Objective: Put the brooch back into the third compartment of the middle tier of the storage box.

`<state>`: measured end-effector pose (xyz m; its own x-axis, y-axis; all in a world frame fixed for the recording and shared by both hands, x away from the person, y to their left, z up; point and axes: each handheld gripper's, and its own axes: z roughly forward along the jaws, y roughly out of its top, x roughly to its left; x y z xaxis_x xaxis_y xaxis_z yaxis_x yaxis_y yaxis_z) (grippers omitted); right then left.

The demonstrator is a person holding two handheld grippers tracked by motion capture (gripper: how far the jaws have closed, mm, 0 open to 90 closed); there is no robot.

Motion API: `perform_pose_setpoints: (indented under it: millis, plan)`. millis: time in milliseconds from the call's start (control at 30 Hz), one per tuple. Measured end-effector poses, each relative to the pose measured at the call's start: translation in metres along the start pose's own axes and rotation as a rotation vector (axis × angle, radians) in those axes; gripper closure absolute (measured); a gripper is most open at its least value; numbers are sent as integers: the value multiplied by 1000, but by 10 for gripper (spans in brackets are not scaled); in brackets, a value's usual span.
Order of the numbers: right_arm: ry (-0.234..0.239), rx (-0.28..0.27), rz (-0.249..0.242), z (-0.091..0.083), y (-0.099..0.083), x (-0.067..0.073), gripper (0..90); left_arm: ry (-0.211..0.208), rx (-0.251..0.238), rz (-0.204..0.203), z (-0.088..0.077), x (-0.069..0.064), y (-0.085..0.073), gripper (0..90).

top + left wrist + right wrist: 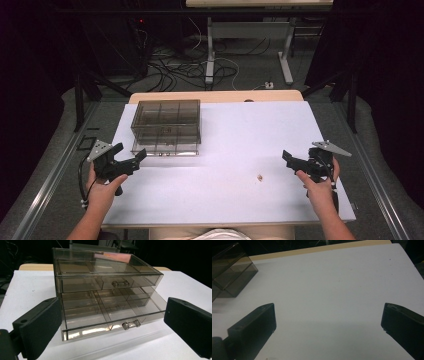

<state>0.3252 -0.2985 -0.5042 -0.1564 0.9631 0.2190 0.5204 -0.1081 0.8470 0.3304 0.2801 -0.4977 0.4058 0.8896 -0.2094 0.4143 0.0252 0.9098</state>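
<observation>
1. Where the white tabletop (235,150) meets its far-left part stands a smoky clear plastic drawer organiser (166,126), two tiers high, taken as landmark.
2. Upper drawer (107,282): pushed in, clear bar handle at front.
3. Lower drawer (110,315): pulled partly out toward the person, dividers visible inside, clear handle (130,325) at its front edge.
4. Left claw (131,159): just beside the organiser's near-left corner, facing its drawer fronts; jaws spread wide, nothing between them, apart from the drawer.
5. Right claw (289,158): well apart from the organiser, off to its right near the tabletop's right edge; jaws spread wide, holding nothing, above bare tabletop.
6. Small tan crumb-like bit (260,176): on the tabletop, well right of the organiser and nearer the person, left of the right claw; too small to identify.
</observation>
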Motion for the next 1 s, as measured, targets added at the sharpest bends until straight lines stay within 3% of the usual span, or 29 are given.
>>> perform_pose_setpoints:
  millis: [200,367,600,667,733,1000]
  plan:
    - [-10,24,-80,0,-1,6,82,-4,2,-2,-1,-1,0,19]
    - [-9,9,-98,0,0,11,84,-5,4,7,-2,-2,-1,19]
    - [1,33,-80,-1,1,15,148,-14,12,15,-3,-4,-1,19]
    - [15,44,-96,-1,1,16,152,-17,16,21,-3,-5,-1,19]
    - [25,51,-144,0,1,18,172,-24,22,22,-3,-6,-2,19]
    - [65,76,-203,0,0,25,249,-39,27,32,-2,-8,-2,19]
